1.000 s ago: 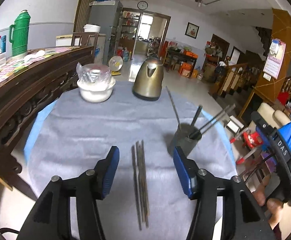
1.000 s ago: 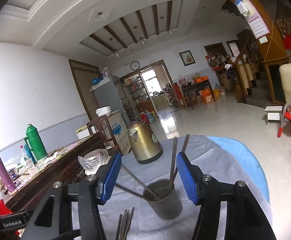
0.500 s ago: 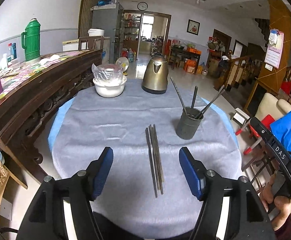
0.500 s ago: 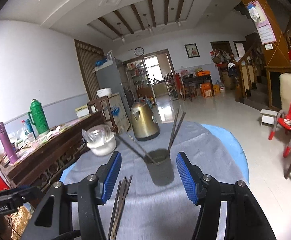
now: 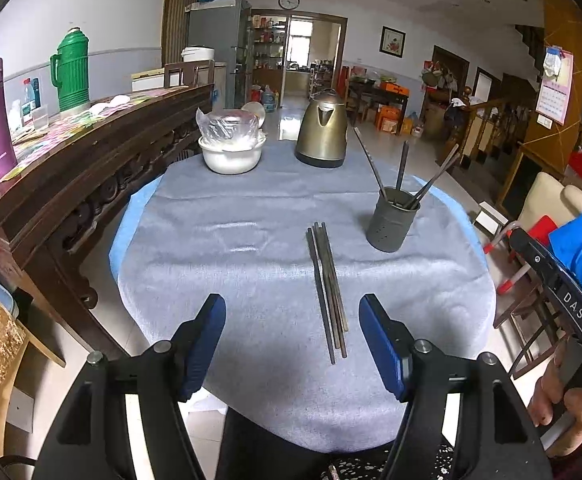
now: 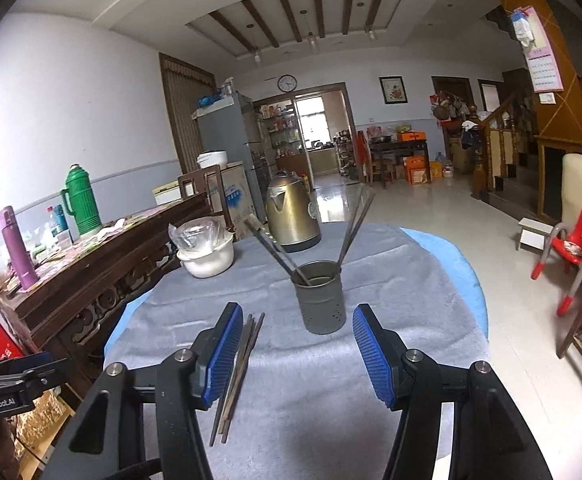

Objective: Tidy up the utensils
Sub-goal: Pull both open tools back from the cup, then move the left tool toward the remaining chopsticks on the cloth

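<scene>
Chopsticks (image 5: 328, 285) loose on grey cloth (image 5: 231, 248) | holder (image 5: 391, 219) near | both grippers apart, empty

The walls (image 6: 71, 112) are white and the floor (image 6: 431, 208) is shiny. A clock (image 6: 287, 83) hangs over a wide doorway (image 6: 315, 136), with a grey fridge (image 6: 227, 140) beside it. Stairs (image 6: 503, 152) go up on the right, and a dark wood sideboard (image 5: 75, 176) stands on the left.

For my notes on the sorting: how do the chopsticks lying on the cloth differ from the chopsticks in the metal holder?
The chopsticks on the cloth lie flat; the chopsticks in the holder stand tilted in the metal holder. The loose ones lie side by side in a bundle; the ones in the holder fan apart. Both sets look dark and thin.
</scene>
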`<state>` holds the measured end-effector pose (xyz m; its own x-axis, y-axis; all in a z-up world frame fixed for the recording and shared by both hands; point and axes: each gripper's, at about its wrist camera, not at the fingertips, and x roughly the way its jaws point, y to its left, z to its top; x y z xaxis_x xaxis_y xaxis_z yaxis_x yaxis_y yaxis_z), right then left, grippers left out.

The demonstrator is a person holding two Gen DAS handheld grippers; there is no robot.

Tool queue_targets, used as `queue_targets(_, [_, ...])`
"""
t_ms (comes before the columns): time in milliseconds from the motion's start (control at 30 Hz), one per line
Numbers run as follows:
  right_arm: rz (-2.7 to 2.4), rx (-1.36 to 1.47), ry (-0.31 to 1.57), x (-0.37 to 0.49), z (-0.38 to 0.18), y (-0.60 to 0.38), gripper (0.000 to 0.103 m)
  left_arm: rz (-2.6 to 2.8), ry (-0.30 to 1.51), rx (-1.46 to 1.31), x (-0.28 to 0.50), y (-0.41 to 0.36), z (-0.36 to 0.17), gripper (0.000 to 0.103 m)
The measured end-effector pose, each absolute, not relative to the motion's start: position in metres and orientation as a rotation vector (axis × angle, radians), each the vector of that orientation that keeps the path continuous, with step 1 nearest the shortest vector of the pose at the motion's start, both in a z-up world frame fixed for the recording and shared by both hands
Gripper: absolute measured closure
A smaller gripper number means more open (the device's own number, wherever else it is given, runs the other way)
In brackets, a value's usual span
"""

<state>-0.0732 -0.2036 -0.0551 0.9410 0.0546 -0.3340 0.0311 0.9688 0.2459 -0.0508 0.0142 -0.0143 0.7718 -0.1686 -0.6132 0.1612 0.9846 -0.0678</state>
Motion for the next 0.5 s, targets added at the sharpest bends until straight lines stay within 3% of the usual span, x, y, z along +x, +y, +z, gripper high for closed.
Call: queue_targets(500, [0.041, 0.226, 0.382, -0.059, -0.063, -0.189, 0.041, -0.148, 0.699, -0.004, -0.046, 0.019, -0.028, 0.033])
